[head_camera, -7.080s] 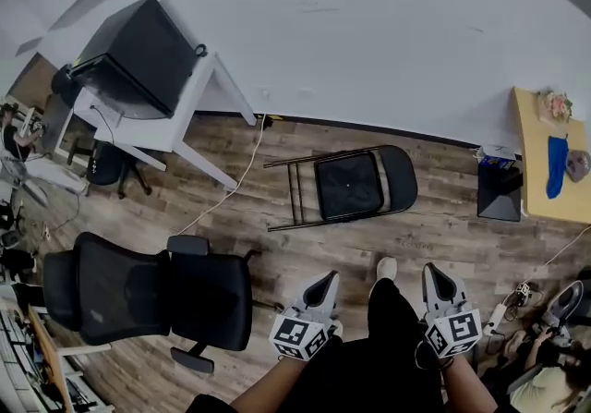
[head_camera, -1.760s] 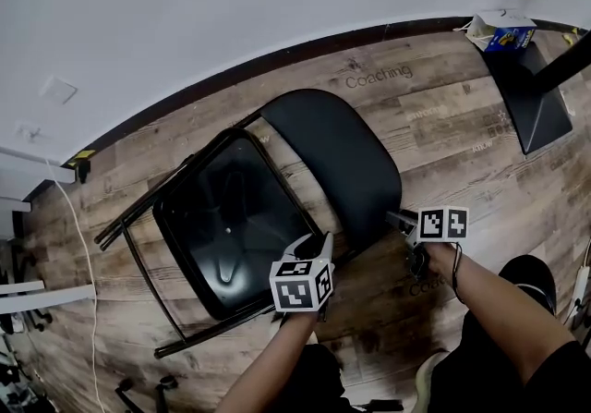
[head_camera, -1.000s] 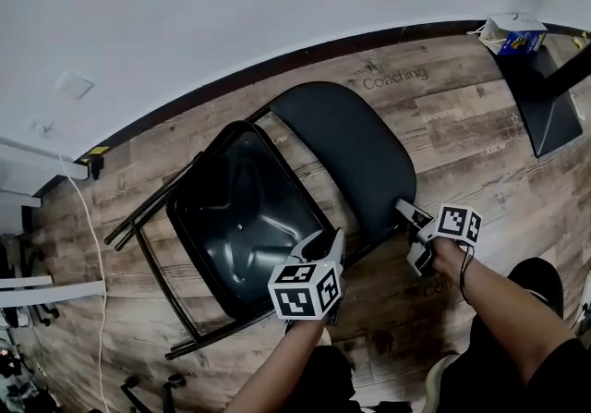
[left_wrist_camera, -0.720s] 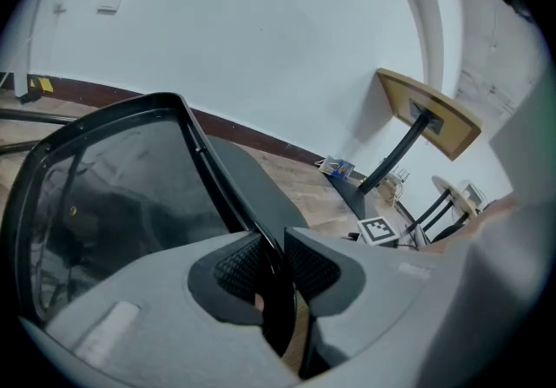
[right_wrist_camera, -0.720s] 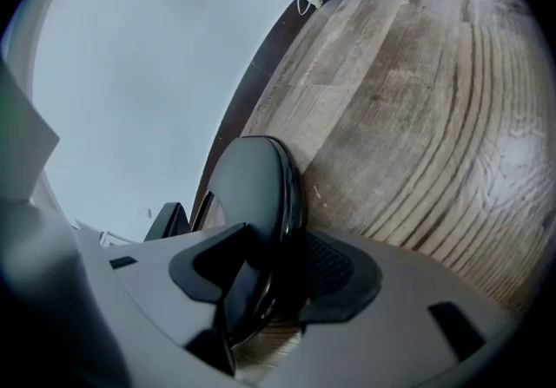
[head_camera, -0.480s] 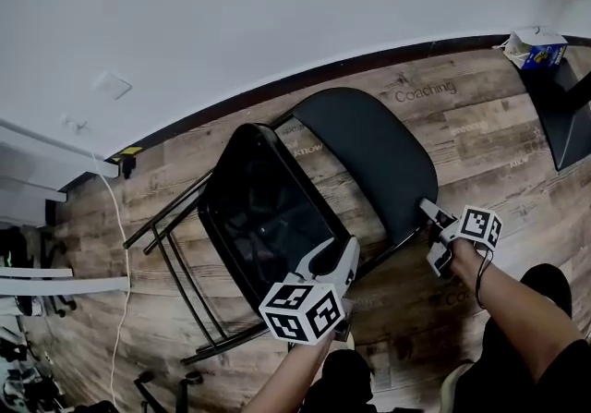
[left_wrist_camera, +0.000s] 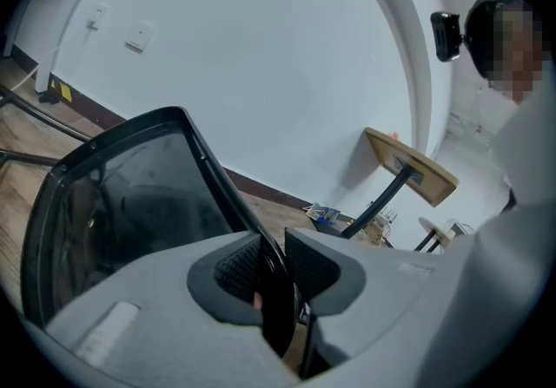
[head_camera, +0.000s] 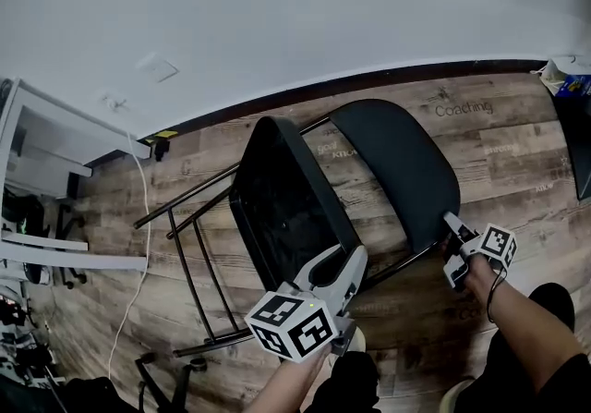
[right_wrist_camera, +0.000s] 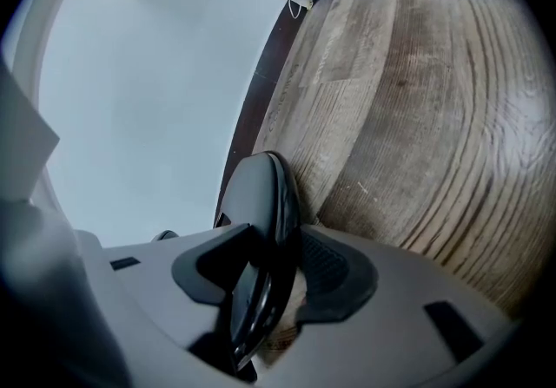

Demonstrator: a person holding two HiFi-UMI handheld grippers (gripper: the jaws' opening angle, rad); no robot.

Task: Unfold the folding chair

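Note:
The black folding chair lies on the wood floor. Its seat (head_camera: 286, 208) is tilted up off the tube legs (head_camera: 199, 254), and its backrest (head_camera: 397, 166) lies flatter to the right. My left gripper (head_camera: 335, 265) is shut on the seat's near rim (left_wrist_camera: 208, 174), which runs as a thin black edge between the pads of the left gripper (left_wrist_camera: 274, 282). My right gripper (head_camera: 454, 237) sits at the backrest's near right edge. In the right gripper view the rounded backrest (right_wrist_camera: 261, 187) fills the gap of the right gripper (right_wrist_camera: 278, 247), whose jaws are closing on it.
A white wall and dark baseboard (head_camera: 388, 80) run behind the chair. A white cable (head_camera: 140, 245) and white desk legs (head_camera: 37, 148) are at left. A blue-and-yellow box (head_camera: 574, 80) lies at far right. The person's legs (head_camera: 536, 374) stand at the bottom edge.
The seat has swung up from nearly flat to steeply tilted, carried by the rising left gripper. The right gripper has stayed at the backrest's edge.

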